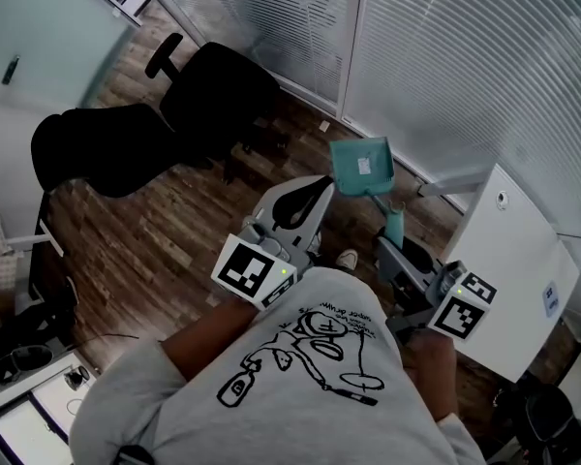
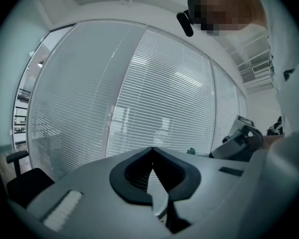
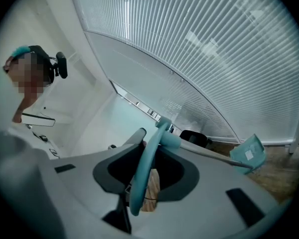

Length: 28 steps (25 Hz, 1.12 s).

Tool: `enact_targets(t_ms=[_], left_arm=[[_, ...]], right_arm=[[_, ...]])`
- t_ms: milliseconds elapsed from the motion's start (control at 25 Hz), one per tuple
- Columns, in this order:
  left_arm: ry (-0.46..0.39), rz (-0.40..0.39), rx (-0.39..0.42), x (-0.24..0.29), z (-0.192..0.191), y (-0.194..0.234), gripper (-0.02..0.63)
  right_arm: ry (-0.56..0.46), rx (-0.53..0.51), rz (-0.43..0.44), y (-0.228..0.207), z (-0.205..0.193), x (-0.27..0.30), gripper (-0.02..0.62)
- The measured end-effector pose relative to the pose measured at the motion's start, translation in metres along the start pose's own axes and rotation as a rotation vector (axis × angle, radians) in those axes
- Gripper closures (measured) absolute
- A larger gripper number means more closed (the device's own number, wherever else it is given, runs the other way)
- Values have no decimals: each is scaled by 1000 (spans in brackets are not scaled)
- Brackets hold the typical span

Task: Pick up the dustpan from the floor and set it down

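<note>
Two handheld grippers are reaching out in front of the person's grey printed T-shirt [image 1: 310,356], and only one is doing any work. The right gripper [image 1: 391,240] is pinching the looped teal handle [image 3: 145,173] of the teal plastic dustpan [image 1: 361,167], its jaws pressing on the loop from both sides. The long shaft is running forward from the jaws, so the pan is hanging out ahead of the person. It appears to be clear of the brown wood-plank floor [image 1: 165,240], near the foot of the slatted glass wall [image 1: 436,56]. The left gripper [image 1: 315,194] is idling beside it with its jaw tips pressed together and nothing between them.

Judging by this, the pick-up is looking done and the carrying step is under way, with the setting-down not yet begun. The next move is calling for a free spot, well apart from the black office chairs [image 1: 174,114] and the white cabinet [image 1: 508,260]. The pan then needs lowering until it is resting on that surface. Only after that should the right jaws be spreading to let the handle go. The long shaft is giving the pan leverage, so a steady wrist is likely mattering.
</note>
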<state>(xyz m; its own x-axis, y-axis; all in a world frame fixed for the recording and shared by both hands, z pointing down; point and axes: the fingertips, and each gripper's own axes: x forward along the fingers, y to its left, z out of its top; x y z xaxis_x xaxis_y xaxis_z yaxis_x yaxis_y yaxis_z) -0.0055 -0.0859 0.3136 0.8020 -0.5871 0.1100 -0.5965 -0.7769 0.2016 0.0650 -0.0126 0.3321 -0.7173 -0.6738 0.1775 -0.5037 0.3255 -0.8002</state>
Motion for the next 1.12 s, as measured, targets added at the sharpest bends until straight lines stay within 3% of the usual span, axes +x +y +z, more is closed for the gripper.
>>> enact_targets(t_ms=[480, 1120], left_arm=[[-8, -5, 9, -1, 8, 6, 604], [-5, 5, 14, -3, 8, 5, 604]], right_arm=[[-31, -16, 14, 25, 20, -3, 502], [-13, -21, 10, 13, 13, 0, 502]])
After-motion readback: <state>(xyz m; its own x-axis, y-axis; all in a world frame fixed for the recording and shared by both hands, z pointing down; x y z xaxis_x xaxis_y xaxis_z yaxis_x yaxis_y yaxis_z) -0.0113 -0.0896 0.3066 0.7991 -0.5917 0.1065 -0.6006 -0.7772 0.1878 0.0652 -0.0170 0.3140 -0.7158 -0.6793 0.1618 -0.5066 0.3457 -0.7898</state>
